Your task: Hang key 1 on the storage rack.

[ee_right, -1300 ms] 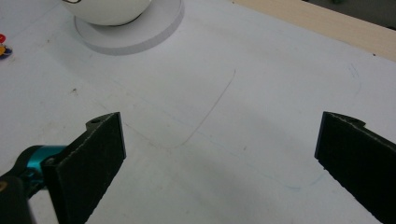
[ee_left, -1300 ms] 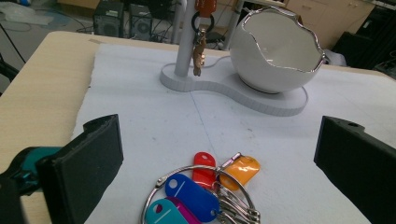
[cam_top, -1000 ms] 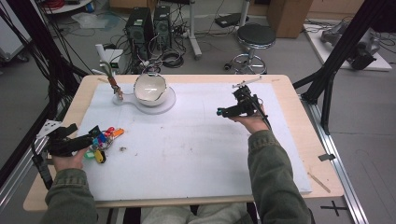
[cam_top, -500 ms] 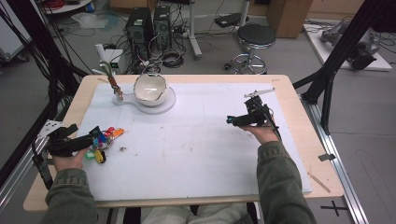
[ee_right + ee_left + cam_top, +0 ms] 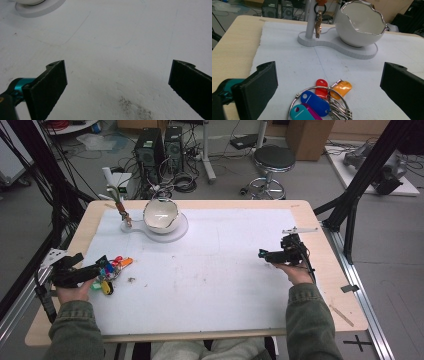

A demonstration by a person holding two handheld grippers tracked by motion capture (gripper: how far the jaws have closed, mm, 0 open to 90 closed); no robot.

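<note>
A person is sitting at a white-covered table point(image 5: 210, 290). The left gripper point(image 5: 329, 82) is hanging wide open and empty, its jaws straddling a bunch of keys point(image 5: 322, 103) lying flat just ahead, tags fanning toward the bowl point(image 5: 362, 23), I think. The right gripper point(image 5: 263, 254), also wide open and empty, is hovering well apart.

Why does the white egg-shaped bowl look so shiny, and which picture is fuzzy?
In the left gripper view, room light glints off the white egg-shaped bowl along its jagged silver rim, and the bunch of coloured plastic key tags on a metal ring looks sharp. In the high view, that same bunch is small and fuzzy.
</note>
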